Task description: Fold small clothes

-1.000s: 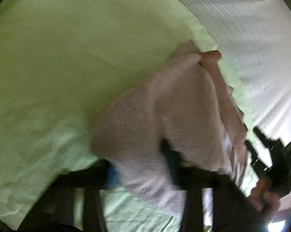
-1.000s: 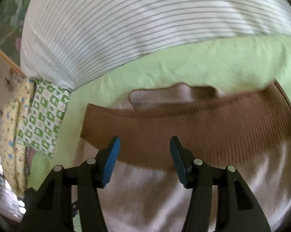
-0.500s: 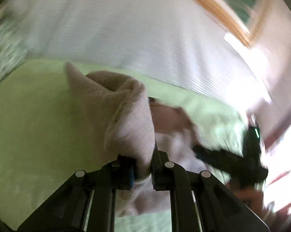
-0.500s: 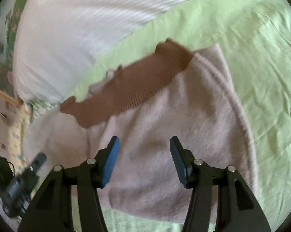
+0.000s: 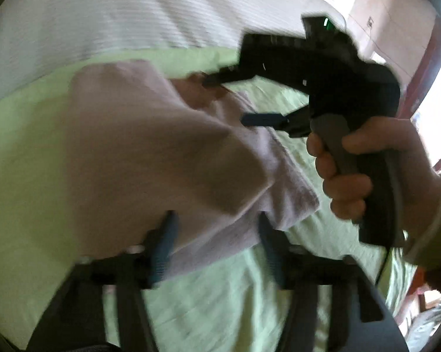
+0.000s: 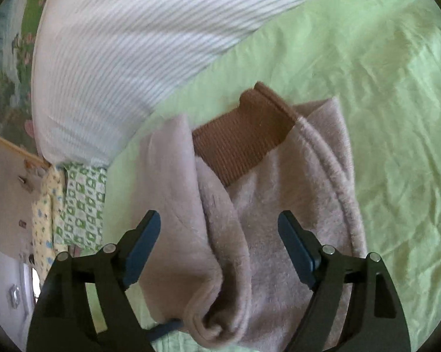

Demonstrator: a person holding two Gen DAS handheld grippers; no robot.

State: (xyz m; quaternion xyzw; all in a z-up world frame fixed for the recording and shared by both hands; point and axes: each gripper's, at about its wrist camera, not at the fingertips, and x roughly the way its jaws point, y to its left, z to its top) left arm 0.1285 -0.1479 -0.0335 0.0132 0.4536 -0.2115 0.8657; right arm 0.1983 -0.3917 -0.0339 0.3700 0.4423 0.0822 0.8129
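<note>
Fold just laid over.
Both the left gripper (image 5: 217, 243) and right gripper (image 6: 219, 246) had just opened, clear of the pink garment (image 6: 267, 234); smoothing seemed next.

Motion blur is smearing the left gripper (image 5: 214, 243) and the pink garment (image 5: 150, 152), the garment's fold is covering part of its brown waistband (image 6: 244, 143), and the frame edge is cutting off the person's sleeve (image 5: 439, 223).

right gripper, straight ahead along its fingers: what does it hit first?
Most likely the pink fleece garment lying folded between the open right gripper fingers; its brown ribbed waistband lies farther along. Depth is unclear.
</note>
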